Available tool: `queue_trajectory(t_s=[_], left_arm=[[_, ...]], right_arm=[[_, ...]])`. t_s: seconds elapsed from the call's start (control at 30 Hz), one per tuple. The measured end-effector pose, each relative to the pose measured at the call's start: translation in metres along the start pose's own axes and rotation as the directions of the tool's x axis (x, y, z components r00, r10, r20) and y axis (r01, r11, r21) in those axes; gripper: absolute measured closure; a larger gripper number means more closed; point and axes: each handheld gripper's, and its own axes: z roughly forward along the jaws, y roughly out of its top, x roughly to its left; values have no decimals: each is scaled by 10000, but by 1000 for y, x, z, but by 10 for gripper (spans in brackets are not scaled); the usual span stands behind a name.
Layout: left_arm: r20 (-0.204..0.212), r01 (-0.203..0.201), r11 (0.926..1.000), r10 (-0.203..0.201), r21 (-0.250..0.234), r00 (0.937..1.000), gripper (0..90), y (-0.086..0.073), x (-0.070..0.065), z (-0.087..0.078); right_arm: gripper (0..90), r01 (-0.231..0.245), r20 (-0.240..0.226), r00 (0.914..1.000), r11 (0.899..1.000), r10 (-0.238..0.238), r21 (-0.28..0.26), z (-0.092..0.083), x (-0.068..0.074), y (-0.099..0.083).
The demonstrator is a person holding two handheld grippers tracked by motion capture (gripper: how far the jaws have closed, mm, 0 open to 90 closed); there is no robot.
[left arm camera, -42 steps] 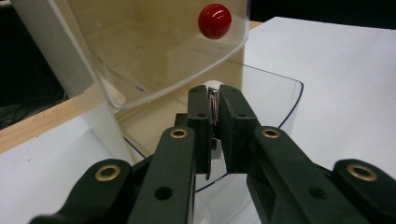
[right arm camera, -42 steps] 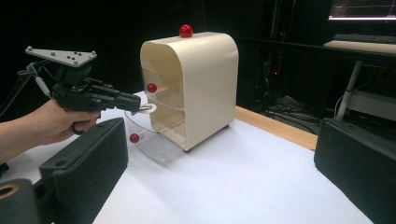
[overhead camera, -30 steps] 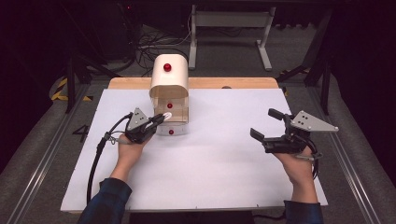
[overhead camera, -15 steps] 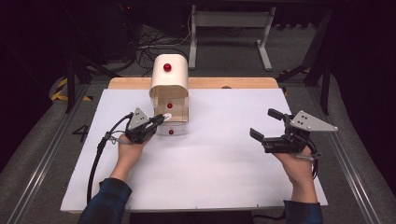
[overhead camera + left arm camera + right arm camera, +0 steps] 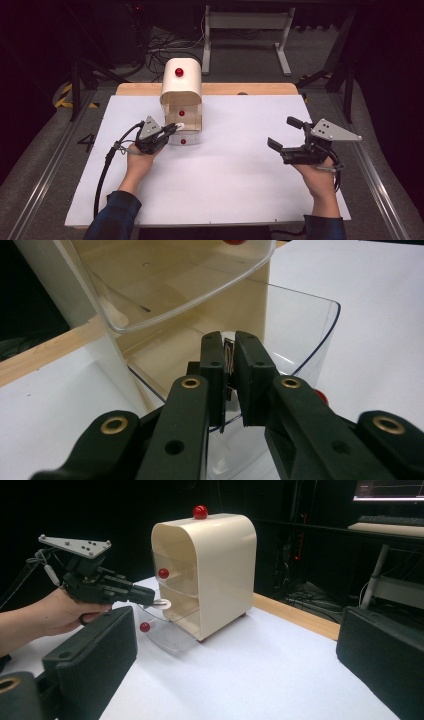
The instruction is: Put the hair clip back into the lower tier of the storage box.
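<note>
Honestly, looks about halfway done. Got the bottom drawer (image 5: pixel 184 140) of the cabinet (image 5: pixel 181 85) pulled out already, red knob facing front. Got the left gripper (image 5: pixel 172 129) pinched tight on a thin little piece (image 5: pixel 229 356), pale at the tip, hovering right over the open drawer, just in front of the cabinet and under the middle drawer's lip. Can't tell exactly what the piece is, too small. Not dropped in yet, and not touching the drawer floor as far as can be made out. Right gripper (image 5: pixel 282 133) parked well off to the side over the table (image 5: pixel 230 190), jaws spread wide, holding nothing. Left to do, probably: let go of the piece into the drawer, then push the drawer shut.
</note>
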Motion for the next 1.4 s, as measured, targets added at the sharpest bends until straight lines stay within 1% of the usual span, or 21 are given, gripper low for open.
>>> queue_trajectory(t_s=[0.13, 0.17, 0.2, 0.23, 0.27, 0.3, 0.33, 0.37, 0.43, 0.53, 0.63, 0.8, 0.97, 1.2, 1.27, 1.4], left_arm=[[11, 0, 10000, 0, -18, 10000, 827, 0, 0, 0], [-27, 1, 10000, -1, -33, 10000, 805, 0, 0, 0], [-55, 48, 10000, -49, -49, 10000, 765, 0, 0, 0], [-31, 36, 10000, -36, -66, 10000, 755, 1, 0, -1], [-31, -10, 10000, 10, -73, 10000, 768, 1, -1, -1], [-45, -22, 9999, 22, -112, 10000, 773, 1, -1, -1], [-77, -49, 9999, 47, -152, 10000, 747, 1, -1, -2], [-35, -5, 9997, 4, -240, 10000, 747, 2, -2, -3], [15, -26, 9991, 26, -415, 10000, 720, 3, -2, -4], [19, -23, 9983, 24, -589, 10000, 715, 5, -3, -6], [54, 46, 9981, -43, -611, 10000, 705, 5, -3, -7], [-23, 54, 9975, -55, -703, 10000, 632, 5, -4, -10], [-15, 62, 9965, -64, -839, 10000, 603, 7, -5, -14], [84, 202, 9949, -194, -983, 9998, 549, 9, -5, -19], [113, 323, 9943, -313, -1016, 9994, 532, 10, -5, -20], [139, 443, 9935, -431, -1044, 9990, 505, 10, -5, -21]], right_arm=[[33, 9, -23, 10000, 10000, -9, 38, 0, 0, 0], [33, 13, -24, 10000, 10000, -13, 40, 1, 0, 0], [33, 11, -30, 10000, 10000, -11, 38, 0, 0, 0], [33, 22, -38, 10000, 10000, -22, 32, 0, 0, 0], [33, 21, -38, 10000, 10000, -21, 23, 0, 0, 0], [33, 20, -42, 10000, 10000, -20, 17, 0, 0, 0], [33, 0, -57, 10000, 10000, 0, 6, 1, 0, 0], [33, 0, -57, 10000, 10000, 0, 6, 1, 0, 0], [33, 17, -83, 10000, 10000, -17, 18, 1, 0, 0], [33, 5, -64, 10000, 10000, -4, 21, 1, 0, 0], [33, -2, -68, 10000, 10000, 2, 16, 1, 0, 0], [33, 10, -109, 9999, 10000, -10, 25, 2, 1, 0], [33, 7, -132, 9999, 10000, -6, 43, 4, 1, 0], [33, -11, -159, 9999, 10000, 12, 58, 6, 1, -1], [33, -19, -168, 9999, 10000, 20, 60, 6, 1, -1], [33, -4, -163, 9999, 10000, 5, 51, 6, 1, -1]])
